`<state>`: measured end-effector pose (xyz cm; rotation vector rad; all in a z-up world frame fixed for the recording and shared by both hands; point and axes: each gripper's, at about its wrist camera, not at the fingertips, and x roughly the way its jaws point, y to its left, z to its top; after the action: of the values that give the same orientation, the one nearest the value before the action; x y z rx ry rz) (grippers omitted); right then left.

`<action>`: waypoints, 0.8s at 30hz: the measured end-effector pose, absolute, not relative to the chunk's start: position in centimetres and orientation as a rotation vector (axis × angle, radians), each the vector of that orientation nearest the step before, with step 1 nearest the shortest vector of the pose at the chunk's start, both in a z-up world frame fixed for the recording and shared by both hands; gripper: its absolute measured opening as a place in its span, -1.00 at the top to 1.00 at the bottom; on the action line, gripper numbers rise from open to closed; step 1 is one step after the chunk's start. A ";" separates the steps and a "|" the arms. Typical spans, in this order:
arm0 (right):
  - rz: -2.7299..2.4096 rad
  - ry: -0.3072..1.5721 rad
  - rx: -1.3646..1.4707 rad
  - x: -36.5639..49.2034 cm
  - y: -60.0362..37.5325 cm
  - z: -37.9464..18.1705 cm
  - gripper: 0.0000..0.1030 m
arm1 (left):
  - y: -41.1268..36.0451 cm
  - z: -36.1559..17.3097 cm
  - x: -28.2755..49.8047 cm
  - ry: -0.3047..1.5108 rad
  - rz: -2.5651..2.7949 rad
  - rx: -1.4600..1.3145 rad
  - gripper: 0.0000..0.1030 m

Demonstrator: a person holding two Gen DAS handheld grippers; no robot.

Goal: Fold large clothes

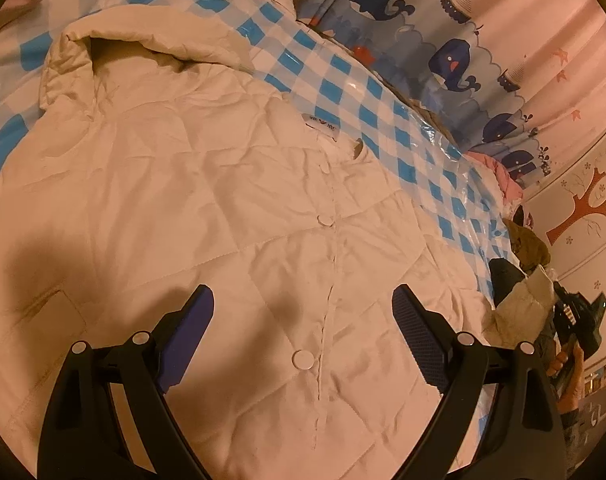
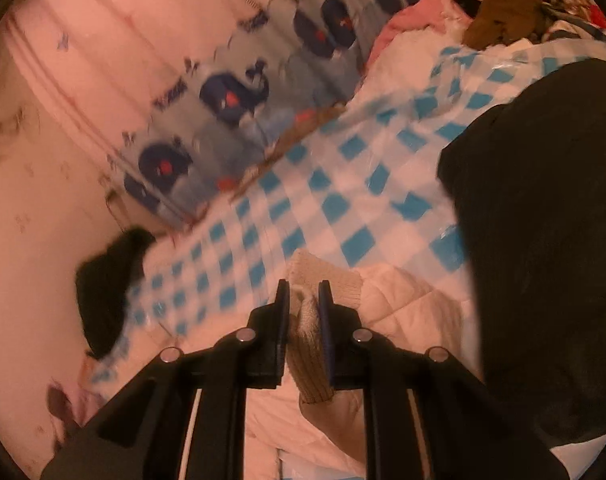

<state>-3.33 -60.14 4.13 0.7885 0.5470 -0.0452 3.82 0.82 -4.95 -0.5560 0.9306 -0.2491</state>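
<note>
A cream-white quilted padded jacket [image 1: 223,200] lies spread front-up on a blue-and-white checked plastic sheet [image 1: 343,80] that covers the work surface. Its hood [image 1: 115,52] is at the far end, puffed open, and a row of round white snap buttons [image 1: 303,359] runs down the closed front — a small label sits near the collar. The fabric is creased all over, with a pocket seam showing near the left edge.

The left gripper [image 1: 303,320] hovers above the lower front of the jacket, its black arms and blue-padded fingers spread wide with nothing between them.

The right wrist view, somewhat blurred, shows what the left one barely catches: the jacket's beige ribbed knit cuff [image 2: 323,276], pinched between the two nearly closed fingers of the right gripper [image 2: 303,292], with the quilted sleeve [image 2: 403,304] bunched just beside it over the checked sheet. A large black garment [image 2: 543,240] fills the right side of that view.

In the left wrist view the right gripper and the hand holding it appear small at the far right edge, gripping a pale bit of sleeve.

Beyond the sheet hangs a curtain with navy whales and boats [image 1: 443,40]. A heap of clothes — pink, brown and dark pieces [image 2: 507,8] — lies at the far end of the surface. A small dark cloth [image 2: 111,280] sits at the sheet's left edge.
</note>
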 end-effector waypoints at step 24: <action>0.095 0.339 1.087 -4.3 -64.6 7.3 0.79 | 8.4 -1.6 5.3 0.821 -0.094 -0.454 -0.72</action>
<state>-4.34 -64.58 7.34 1.0868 0.3393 0.0955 5.28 8.39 -1.57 -0.4542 0.8209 -0.0941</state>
